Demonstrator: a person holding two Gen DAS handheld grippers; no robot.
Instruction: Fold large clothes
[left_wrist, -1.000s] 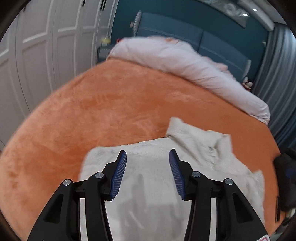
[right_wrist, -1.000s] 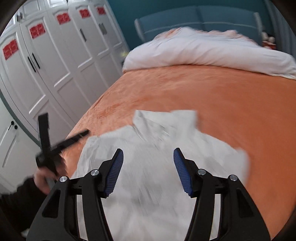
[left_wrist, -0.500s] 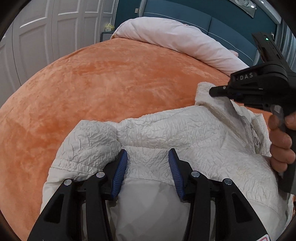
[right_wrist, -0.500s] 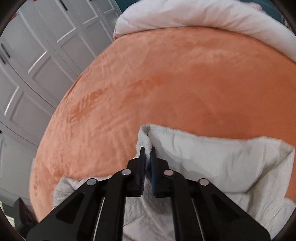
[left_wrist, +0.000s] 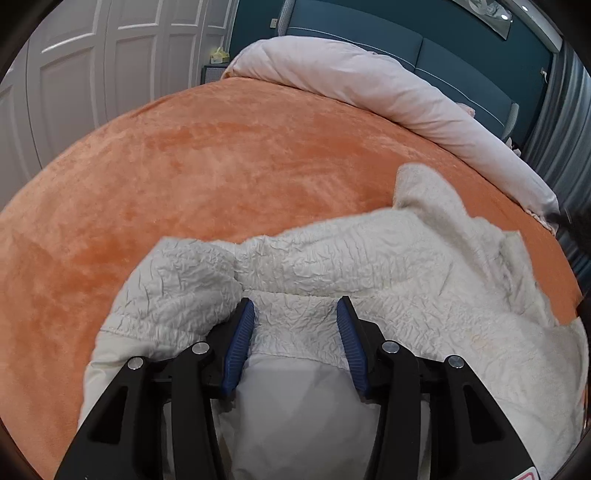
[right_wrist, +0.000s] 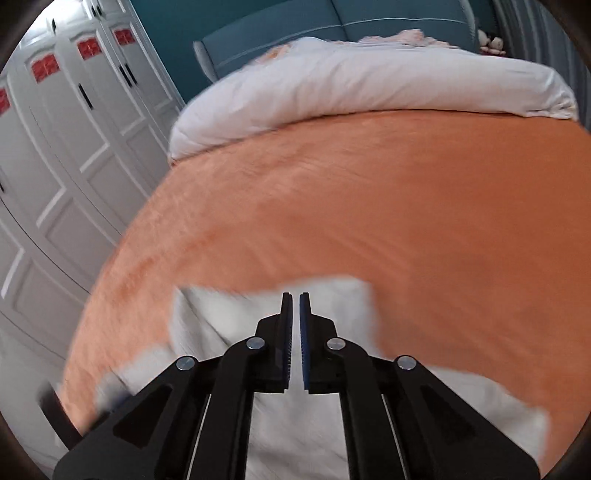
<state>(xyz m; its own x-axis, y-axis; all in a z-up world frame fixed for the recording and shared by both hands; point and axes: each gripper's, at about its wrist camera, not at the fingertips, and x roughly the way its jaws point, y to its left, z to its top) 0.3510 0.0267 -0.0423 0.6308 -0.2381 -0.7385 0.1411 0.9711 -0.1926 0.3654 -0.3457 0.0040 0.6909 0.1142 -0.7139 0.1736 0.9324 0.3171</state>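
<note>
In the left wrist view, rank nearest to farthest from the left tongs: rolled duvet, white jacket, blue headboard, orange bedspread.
1. white jacket, under the left tongs
2. orange bedspread, beyond the jacket
3. rolled duvet, across the bed's far end
4. blue headboard, behind the duvet

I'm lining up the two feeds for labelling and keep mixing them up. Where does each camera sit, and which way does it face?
Left wrist: sits on the left hand-held gripper, looking forward and down over the cream garment on the orange bedspread; its own black fingers with blue pads show, parted.
Right wrist: sits on the right hand-held gripper, looking down the bed towards the white duvet; its fingers show nearly together.
Shared: garment, bedspread, duvet, white wardrobe doors, blue headboard.
</note>
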